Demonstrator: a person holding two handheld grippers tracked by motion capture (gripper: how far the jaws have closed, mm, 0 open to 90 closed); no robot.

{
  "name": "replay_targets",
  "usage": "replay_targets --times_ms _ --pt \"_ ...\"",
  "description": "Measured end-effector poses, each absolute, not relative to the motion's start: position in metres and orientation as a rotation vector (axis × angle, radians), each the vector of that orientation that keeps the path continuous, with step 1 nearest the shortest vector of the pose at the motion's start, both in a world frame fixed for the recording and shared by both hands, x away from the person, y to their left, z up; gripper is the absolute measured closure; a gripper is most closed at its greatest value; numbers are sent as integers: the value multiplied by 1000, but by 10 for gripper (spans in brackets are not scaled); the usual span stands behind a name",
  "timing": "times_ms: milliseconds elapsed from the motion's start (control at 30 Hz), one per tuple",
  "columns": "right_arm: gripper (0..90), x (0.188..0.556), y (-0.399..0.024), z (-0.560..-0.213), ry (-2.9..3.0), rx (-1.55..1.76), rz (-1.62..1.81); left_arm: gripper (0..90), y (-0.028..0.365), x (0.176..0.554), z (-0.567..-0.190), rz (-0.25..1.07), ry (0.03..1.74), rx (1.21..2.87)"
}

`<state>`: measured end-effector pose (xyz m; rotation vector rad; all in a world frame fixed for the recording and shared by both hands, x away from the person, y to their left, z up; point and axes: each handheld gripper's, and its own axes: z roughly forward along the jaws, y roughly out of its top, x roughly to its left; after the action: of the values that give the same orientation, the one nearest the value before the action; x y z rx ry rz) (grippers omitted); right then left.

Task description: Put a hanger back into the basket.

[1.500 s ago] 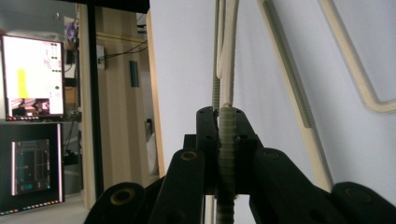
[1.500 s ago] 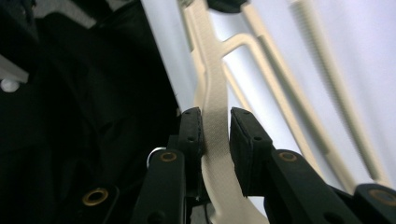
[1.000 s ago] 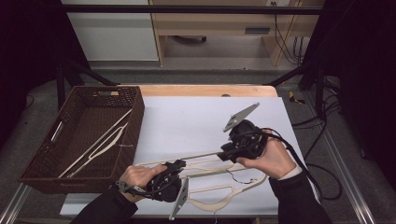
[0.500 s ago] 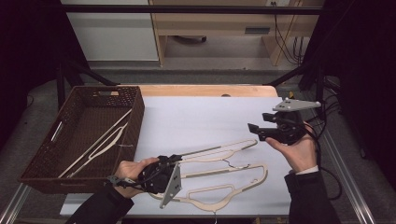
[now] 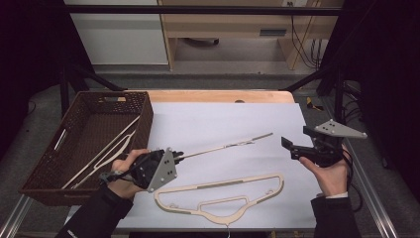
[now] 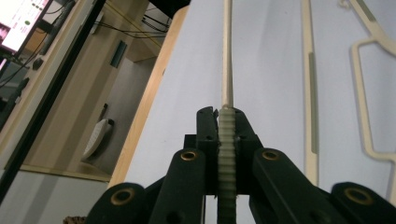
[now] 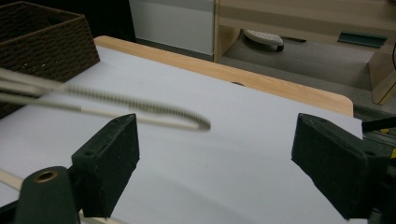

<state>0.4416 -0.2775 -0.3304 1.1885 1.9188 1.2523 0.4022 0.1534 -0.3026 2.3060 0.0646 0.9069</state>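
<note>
- High view, nearest the person: a second hanger lies flat on the white table at about 6 o'clock, touched by neither gripper.
- Left gripper, at about 8 o'clock, has its jaws pressed together on one end of a cream hanger; this hanger sticks out edge-on toward 2 o'clock, its far end above the middle of the table.
- Left gripper view shows the same grip from behind: the ribbed arm of the hanger is pinched between the two black jaws, and the thin bar runs straight on toward 12 o'clock.
- Right gripper, at about 4 o'clock, holds nothing; its jaws have just been opening and stand spread wide, well apart from the hanger's tip.
- Right gripper view: the ribbed tip of the hanger hangs blurred above the left jaw, touching neither.
- Farther off, at 10 o'clock, a brown woven basket holds more hangers.
</note>
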Motion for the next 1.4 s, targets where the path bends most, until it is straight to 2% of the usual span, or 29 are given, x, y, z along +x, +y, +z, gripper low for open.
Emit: replay_targets --times_ms 533,867,1400 --pt "56 428 -267 -365 1966 1104 1327 858 199 436 -271 706 304 2191" --pt "60 426 -263 -376 2011 1065 1346 857 222 444 -257 674 386 2162" --pt "59 424 -259 -382 2044 1043 1356 857 275 450 -244 707 517 2122"
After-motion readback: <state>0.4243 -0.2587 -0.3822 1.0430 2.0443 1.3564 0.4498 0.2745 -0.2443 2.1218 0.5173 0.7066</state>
